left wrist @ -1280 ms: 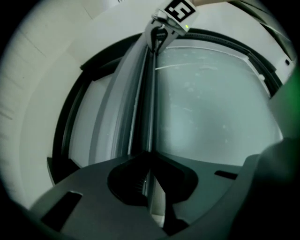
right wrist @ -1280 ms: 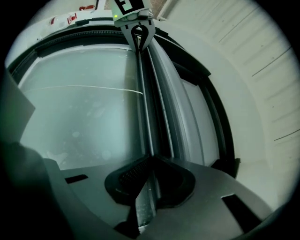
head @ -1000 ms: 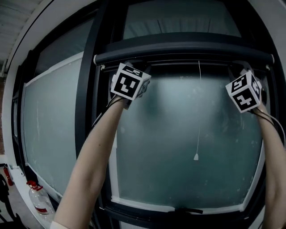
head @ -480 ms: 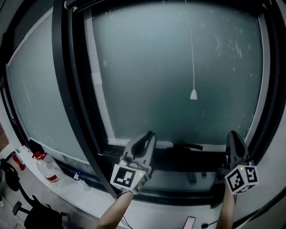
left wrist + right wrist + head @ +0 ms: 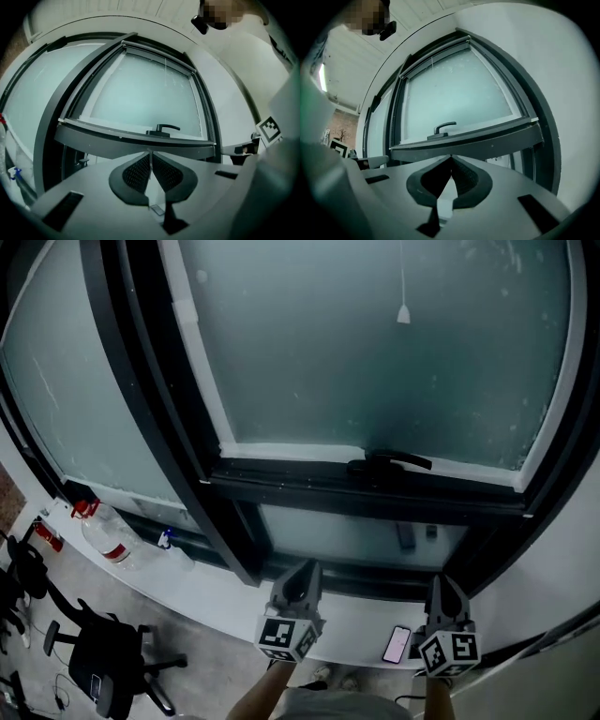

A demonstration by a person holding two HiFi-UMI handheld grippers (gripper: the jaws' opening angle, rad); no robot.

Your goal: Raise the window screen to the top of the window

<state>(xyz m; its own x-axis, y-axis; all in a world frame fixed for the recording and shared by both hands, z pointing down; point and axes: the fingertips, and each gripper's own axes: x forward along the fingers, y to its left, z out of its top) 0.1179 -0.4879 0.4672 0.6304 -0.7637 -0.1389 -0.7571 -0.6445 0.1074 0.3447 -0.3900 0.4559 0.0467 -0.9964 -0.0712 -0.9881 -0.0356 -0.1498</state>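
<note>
No readable text (bottle [image 5: 109, 538] label too small).

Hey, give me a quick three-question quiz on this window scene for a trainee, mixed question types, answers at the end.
1. True or false: the left gripper has its jaws closed on the window handle.
2. What lies on the sill beside the right gripper? A) a mug B) a phone C) a key
3. Fill in: the water bottle at the left has a ___ cap.
Key: 1 false, the jaws meet on nothing, short of the handle; 2 B; 3 red.
</note>
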